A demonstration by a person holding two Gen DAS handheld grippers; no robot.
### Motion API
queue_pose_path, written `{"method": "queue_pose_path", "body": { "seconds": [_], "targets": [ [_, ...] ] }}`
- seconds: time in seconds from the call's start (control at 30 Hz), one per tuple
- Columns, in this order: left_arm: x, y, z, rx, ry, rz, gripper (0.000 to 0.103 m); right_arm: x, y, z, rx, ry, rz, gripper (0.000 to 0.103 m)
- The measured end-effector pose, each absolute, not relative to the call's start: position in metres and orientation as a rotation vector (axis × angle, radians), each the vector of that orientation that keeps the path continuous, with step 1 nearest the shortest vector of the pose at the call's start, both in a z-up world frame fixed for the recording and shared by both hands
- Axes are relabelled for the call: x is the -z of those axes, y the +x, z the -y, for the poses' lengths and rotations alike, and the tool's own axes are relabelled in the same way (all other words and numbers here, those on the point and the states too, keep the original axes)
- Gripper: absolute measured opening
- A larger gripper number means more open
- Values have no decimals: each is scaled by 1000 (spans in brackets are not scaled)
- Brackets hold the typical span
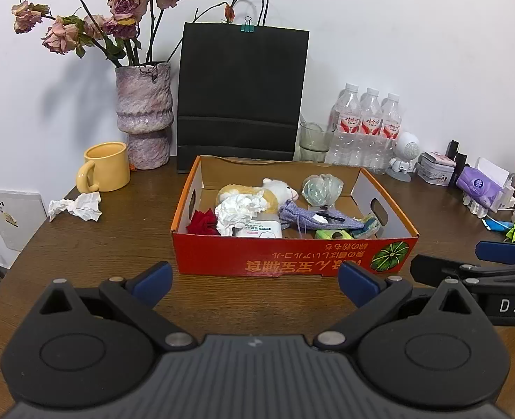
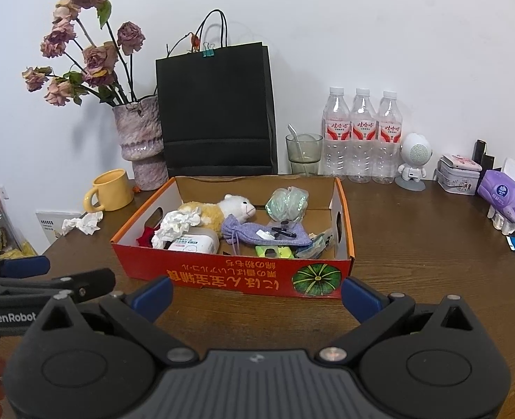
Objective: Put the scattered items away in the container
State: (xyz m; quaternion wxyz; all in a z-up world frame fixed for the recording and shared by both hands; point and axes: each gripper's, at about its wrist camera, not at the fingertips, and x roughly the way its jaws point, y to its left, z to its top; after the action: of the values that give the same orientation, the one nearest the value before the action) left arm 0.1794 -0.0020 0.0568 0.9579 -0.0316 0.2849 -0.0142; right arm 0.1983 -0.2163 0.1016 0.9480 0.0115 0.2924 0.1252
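Observation:
An orange-red cardboard box (image 1: 292, 256) (image 2: 229, 274) stands mid-table. It holds a plush sheep (image 1: 274, 190) (image 2: 234, 206), a crumpled tissue (image 1: 238, 209), a red rose (image 1: 201, 223), a wipes pack (image 1: 260, 228), a purple pouch (image 1: 306, 218) (image 2: 264, 234) and a plastic-wrapped bundle (image 1: 322, 188). A crumpled white tissue (image 1: 77, 206) (image 2: 82, 223) lies on the table left of the box, by the yellow mug. My left gripper (image 1: 255, 281) is open and empty, in front of the box. My right gripper (image 2: 257, 296) is open and empty, also in front of the box.
A yellow mug (image 1: 105, 171), a vase of dried roses (image 1: 144, 122) and a black paper bag (image 1: 240, 94) stand behind the box. Three water bottles (image 2: 362, 136), a glass (image 2: 302, 153), a small white robot figure (image 2: 412, 160), a tin and a purple tissue pack (image 2: 501, 195) line the right.

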Motion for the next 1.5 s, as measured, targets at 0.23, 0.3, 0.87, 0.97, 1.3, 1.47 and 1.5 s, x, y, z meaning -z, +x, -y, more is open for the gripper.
{"method": "queue_pose_path", "body": {
  "seconds": [0.23,0.3,0.87,0.97,1.3,1.47,1.5],
  "targets": [
    [-56,179,2,30,-66,-579,103,-100,196,216,-250,19,-593,103],
    [-56,179,2,30,-65,-580,103,-100,196,215,-250,19,-595,103],
    [-55,178,1,27,-60,-590,103,-99,195,216,-248,23,-605,103],
    [-54,178,2,26,-59,-593,103,-98,195,216,-247,23,-607,103],
    [-52,179,2,22,-58,-600,103,-97,196,216,-248,23,-608,103],
    [-51,179,2,21,-56,-598,103,-97,196,216,-248,23,-608,103],
    [-50,178,2,19,-52,-594,103,-97,195,216,-248,23,-609,103]
  ]
}}
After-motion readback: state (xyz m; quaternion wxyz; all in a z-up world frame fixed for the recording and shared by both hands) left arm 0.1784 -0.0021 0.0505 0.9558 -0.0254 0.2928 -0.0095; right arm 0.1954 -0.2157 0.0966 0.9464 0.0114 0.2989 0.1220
